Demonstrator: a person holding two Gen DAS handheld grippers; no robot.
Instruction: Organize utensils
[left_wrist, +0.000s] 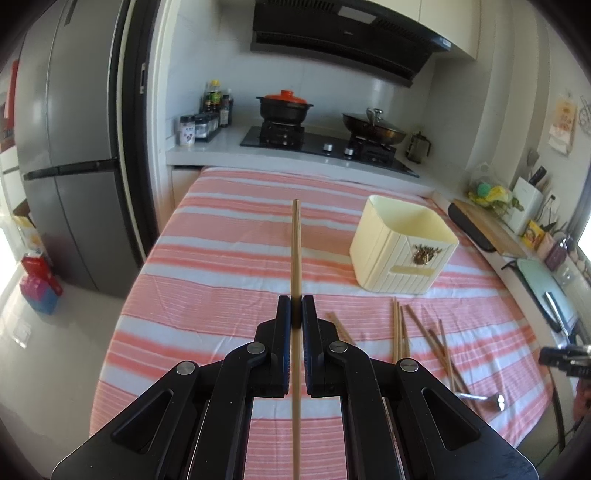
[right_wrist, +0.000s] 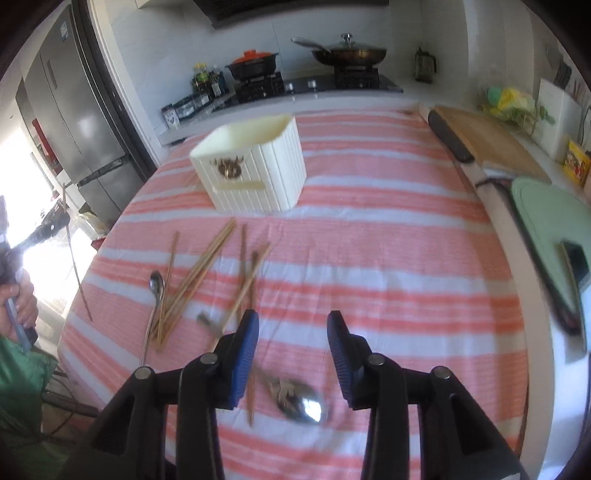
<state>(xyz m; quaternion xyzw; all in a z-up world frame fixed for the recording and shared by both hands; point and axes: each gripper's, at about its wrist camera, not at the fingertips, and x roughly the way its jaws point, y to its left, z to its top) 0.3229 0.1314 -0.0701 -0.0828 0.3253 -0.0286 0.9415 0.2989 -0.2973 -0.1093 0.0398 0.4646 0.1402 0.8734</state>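
My left gripper (left_wrist: 295, 301) is shut on a single wooden chopstick (left_wrist: 295, 240), held above the striped cloth (left_wrist: 221, 266) and sticking out past the fingertips. A cream utensil holder (left_wrist: 402, 243) stands ahead to the right, with loose chopsticks (left_wrist: 400, 332) and a spoon (left_wrist: 495, 400) lying in front of it. In the right wrist view, my right gripper (right_wrist: 291, 321) is open over the cloth with nothing between its pads. A large metal spoon (right_wrist: 303, 400) lies below it, scattered chopsticks (right_wrist: 199, 273) and a small spoon (right_wrist: 157, 284) lie to the left, and the holder (right_wrist: 255, 170) stands beyond them.
A stove with a black pot (left_wrist: 284, 107) and a lidded pan (left_wrist: 373, 125) sits behind the table. The fridge (left_wrist: 74, 147) stands at left. A wooden cutting board (right_wrist: 484, 136) and a green board (right_wrist: 546, 229) line the right counter. A hand (right_wrist: 20, 299) is at the left edge.
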